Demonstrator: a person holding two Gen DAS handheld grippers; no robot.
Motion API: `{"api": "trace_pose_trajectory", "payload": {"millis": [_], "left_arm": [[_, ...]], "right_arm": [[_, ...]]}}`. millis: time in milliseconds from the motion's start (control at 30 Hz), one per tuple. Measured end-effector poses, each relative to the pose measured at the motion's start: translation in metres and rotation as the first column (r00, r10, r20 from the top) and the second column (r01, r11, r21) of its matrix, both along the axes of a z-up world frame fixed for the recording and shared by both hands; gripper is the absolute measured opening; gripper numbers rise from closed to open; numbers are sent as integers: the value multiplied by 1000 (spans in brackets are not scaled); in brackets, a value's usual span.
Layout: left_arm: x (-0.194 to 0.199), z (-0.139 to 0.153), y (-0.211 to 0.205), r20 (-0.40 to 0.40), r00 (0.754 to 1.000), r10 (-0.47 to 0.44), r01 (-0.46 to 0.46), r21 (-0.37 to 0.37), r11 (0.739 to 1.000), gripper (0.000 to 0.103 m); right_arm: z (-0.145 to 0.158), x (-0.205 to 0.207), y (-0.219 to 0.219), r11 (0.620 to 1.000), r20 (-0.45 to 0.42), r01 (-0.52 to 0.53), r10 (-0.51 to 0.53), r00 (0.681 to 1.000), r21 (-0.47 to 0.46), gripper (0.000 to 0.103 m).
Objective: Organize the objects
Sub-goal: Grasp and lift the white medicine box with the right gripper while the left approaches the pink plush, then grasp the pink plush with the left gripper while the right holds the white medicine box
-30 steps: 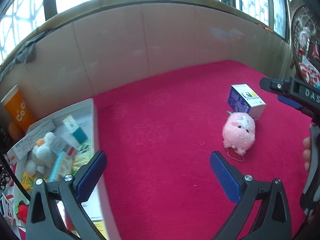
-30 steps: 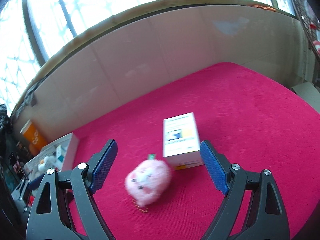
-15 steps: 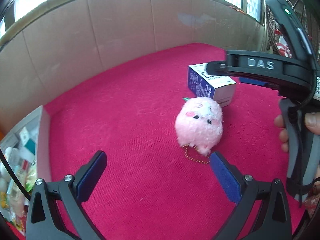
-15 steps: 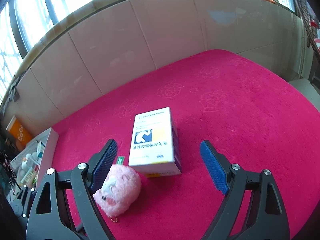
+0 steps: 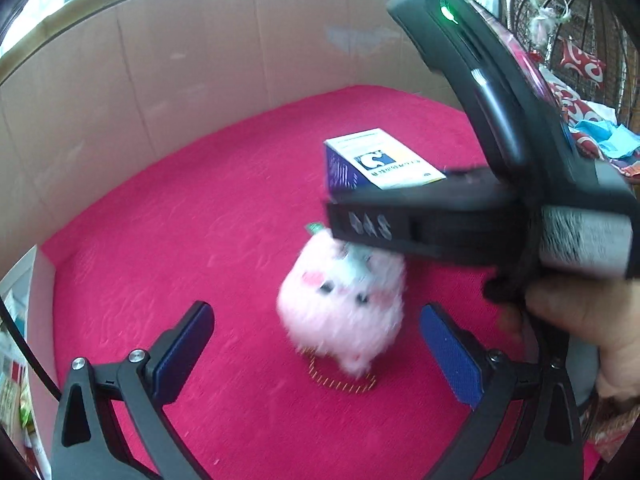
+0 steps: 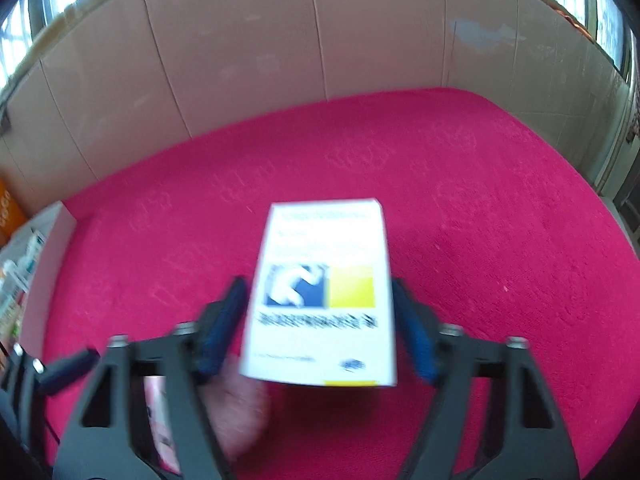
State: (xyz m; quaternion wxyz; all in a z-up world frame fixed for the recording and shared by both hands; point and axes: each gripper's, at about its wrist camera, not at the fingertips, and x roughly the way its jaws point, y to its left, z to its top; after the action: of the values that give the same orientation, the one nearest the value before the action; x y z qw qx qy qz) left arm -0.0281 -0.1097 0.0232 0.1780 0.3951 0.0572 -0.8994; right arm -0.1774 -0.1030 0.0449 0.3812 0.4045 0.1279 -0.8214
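A bright pink, short-piled cloth covered the tabletop, and a curved wall of pale beige cardboard panels closed it in at the far side, with windows above. At the left edge of the cloth stood a white open tray holding small packets and cartons, too blurred and cropped to name singly. Near the middle of the cloth lay the white rectangular cardboard box with a blue and yellow printed panel, its dark blue side face turned toward the left wrist camera. The right gripper had its blue-padded jaws spread to either side of this box, close to its long edges; motion blur made it impossible to tell whether the pads touched the cardboard, so the jaws read as released rather than clenched. From the left wrist view the black body of that gripper crossed in front of the box and above the toy, held by a bare hand at the right edge. The left gripper was low over the cloth with its jaws wide apart and holding nothing. Between them, nearer the right-hand pad, sat the round fluffy pink plush toy with rosy cheeks and dark eyes, just in front of the box, a short gold bead chain curling on the cloth beneath it.
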Motion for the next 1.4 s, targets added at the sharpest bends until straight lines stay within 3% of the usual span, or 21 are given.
{"api": "trace_pose_trajectory", "payload": {"millis": [167, 300, 400, 733, 900, 1000, 1067, 1167, 1267, 1333, 1400], "left_arm": [[-14, -4, -9, -11, 1000, 6, -5, 86, 996, 103], [-20, -15, -14, 54, 998, 27, -34, 123, 992, 103], [-21, -16, -10, 82, 996, 32, -40, 91, 995, 103], [-15, -18, -14, 79, 996, 31, -38, 98, 994, 103], [-22, -20, -15, 79, 996, 32, -39, 91, 995, 103], [-21, -20, -15, 79, 996, 30, -38, 92, 995, 103], [-21, -19, -15, 78, 996, 30, -38, 92, 995, 103], [-19, -19, -15, 75, 997, 33, -40, 92, 995, 102], [-16, -17, -17, 61, 997, 52, -57, 91, 994, 93], [-11, -14, -20, 42, 996, 77, -81, 88, 993, 72], [-6, -12, -24, 27, 994, 107, -109, 87, 990, 57]], "right_arm": [[-3, -9, 35, 999, -9, 39, -39, 999, 6, 54], [-4, -19, 57, 997, 14, 71, -71, 997, -26, 54], [-4, -16, 53, 997, -13, 73, -73, 997, 9, 54], [-7, -4, 38, 992, -78, 72, -65, 995, 101, 57], [-7, -6, 41, 993, -68, 70, -64, 996, 92, 59], [-7, -3, 43, 994, -65, 57, -51, 997, 95, 67], [-8, -5, 43, 995, -51, 34, -30, 998, 91, 81], [-9, -3, 43, 994, -54, 30, -24, 998, 109, 85], [-8, -4, 45, 994, -51, 29, -24, 998, 104, 85], [-8, -4, 48, 994, -52, 33, -28, 998, 102, 81], [-5, 0, 46, 994, -62, 59, -53, 997, 96, 65]]}}
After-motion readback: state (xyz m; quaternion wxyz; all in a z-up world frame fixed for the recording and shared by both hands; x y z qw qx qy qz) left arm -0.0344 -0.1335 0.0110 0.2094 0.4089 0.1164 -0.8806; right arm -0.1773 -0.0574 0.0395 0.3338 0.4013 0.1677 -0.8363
